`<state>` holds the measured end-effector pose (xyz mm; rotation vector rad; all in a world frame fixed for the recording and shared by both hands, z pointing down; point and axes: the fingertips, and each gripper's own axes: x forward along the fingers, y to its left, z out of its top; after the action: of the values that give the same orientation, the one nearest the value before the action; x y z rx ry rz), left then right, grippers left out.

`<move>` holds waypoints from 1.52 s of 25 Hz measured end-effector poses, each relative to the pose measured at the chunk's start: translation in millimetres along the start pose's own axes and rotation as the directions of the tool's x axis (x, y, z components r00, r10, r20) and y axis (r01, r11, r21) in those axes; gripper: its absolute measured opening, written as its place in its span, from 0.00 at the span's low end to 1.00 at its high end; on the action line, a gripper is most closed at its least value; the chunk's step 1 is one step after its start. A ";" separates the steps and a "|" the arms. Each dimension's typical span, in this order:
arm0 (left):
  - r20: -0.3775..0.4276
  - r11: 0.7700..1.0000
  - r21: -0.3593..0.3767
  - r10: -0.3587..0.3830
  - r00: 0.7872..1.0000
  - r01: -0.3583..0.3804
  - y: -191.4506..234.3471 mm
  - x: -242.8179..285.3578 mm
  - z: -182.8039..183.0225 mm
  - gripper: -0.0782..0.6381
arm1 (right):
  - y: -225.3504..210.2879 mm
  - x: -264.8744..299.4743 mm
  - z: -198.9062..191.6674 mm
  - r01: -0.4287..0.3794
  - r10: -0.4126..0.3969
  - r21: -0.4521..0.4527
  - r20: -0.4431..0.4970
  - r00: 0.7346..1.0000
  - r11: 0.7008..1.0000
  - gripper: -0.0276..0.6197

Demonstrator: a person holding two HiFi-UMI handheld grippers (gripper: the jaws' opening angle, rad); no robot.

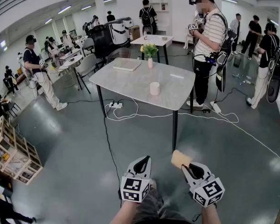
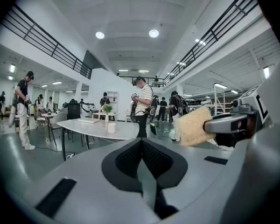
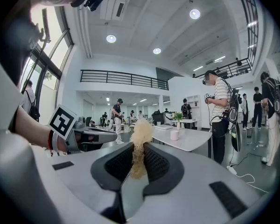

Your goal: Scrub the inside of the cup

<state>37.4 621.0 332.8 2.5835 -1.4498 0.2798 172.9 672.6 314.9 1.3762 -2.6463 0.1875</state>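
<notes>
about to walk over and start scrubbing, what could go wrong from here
1. The power strip lies on the floor by the table; you could trip walking up.
2. The cup stands loose and the left gripper is shut and empty; unheld, it may slide or tip.
3. The right gripper pinches only the end of the sponge; it might pull free inside the cup.

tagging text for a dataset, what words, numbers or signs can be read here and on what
No readable words or numbers in any view.
Markers on left gripper and right gripper: black-and-white square patterns, no letters.
Cup, sponge: no print seen.
Flat pad on the table: too small to tell.
</notes>
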 end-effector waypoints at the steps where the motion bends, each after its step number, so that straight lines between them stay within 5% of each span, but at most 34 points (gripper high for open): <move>1: -0.004 1.000 -0.004 -0.005 1.000 0.005 2.0 3.1 -2.1 0.13 | -0.5 4.1 -1.1 0.000 0.000 -0.001 -0.004 1.000 1.000 0.14; 18: -0.068 0.994 -0.105 -0.047 0.997 0.039 115.3 112.5 -17.4 0.13 | -45.1 155.7 -12.3 -0.007 0.010 0.027 -0.102 0.995 1.000 0.14; 28: -0.073 0.991 -0.057 -0.124 0.990 0.120 198.7 179.6 12.3 0.13 | -74.0 267.5 12.2 0.042 -0.035 0.055 -0.127 0.991 0.998 0.14; 38: -0.111 0.979 -0.053 -0.199 0.974 0.195 235.5 217.4 -0.1 0.13 | -81.4 334.3 16.3 0.059 -0.052 0.039 -0.151 0.987 0.998 0.14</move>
<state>-53.0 320.5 397.9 2.6046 -1.1387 0.3607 48.9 355.4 366.5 1.3886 -2.4927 0.3294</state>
